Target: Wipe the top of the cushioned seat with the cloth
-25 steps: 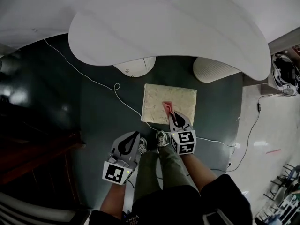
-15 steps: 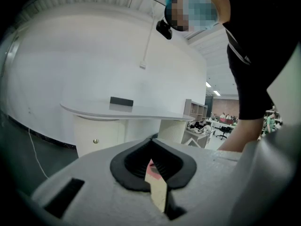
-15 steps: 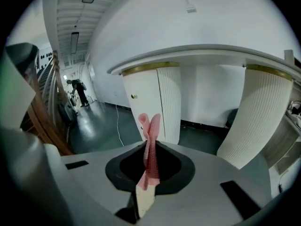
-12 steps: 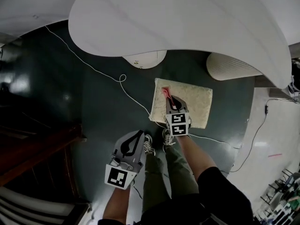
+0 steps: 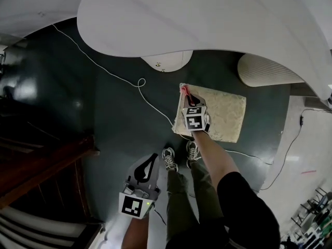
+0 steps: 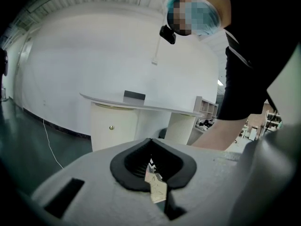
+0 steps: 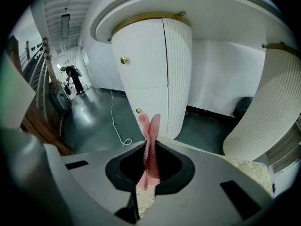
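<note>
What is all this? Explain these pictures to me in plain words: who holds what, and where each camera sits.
There is no robot here. A person holds a hand tool with two fingers in each hand. The head view comes from a camera on the person's head, looking down at their shoes and the dark floor. The other two views come from cameras riding on the tools. The right gripper has its fingers shut on a pink cloth, at the far left corner of the cream cushioned seat, which stands on the floor beside a white table. The left gripper hangs to the side, fingers together, gripping nothing. A white cable trails over the floor.
</note>
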`<state>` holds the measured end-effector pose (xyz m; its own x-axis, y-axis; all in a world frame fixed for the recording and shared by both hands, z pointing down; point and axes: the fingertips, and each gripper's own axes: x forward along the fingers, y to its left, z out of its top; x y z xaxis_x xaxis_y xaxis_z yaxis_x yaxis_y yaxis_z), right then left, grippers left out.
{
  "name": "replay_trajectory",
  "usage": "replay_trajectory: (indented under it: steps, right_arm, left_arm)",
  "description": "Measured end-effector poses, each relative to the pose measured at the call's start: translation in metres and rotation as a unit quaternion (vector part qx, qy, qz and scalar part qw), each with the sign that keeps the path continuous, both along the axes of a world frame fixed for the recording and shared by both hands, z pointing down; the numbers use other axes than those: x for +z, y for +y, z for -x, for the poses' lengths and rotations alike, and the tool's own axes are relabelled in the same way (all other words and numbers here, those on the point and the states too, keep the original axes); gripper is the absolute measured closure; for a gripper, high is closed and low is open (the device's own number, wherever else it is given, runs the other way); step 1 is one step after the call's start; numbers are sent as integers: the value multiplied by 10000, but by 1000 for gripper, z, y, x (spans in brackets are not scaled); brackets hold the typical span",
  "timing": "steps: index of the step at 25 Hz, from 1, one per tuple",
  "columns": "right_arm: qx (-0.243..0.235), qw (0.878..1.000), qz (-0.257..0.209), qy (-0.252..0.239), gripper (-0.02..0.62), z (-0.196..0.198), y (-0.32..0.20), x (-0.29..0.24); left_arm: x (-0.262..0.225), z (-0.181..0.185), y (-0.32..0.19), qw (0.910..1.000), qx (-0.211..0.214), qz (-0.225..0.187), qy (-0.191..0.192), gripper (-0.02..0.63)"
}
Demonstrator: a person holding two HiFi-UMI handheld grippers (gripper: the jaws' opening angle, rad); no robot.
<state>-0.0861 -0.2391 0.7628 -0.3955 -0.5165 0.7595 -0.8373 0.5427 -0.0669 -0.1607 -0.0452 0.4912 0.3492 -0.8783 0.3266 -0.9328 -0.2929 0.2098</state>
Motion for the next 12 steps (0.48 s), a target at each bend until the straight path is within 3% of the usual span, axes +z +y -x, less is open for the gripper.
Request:
replay_trajectory:
  steps: [6,12]
  right_arm:
    - [-121,9991,78,395,571,-21,-6,15]
    - [409,9981,97,455,571,-80,-11,19]
  left_arm:
    - [4,-15,-8,9998,176,15,79,589]
    - [15,-40,-21,9987,505,28,88,588]
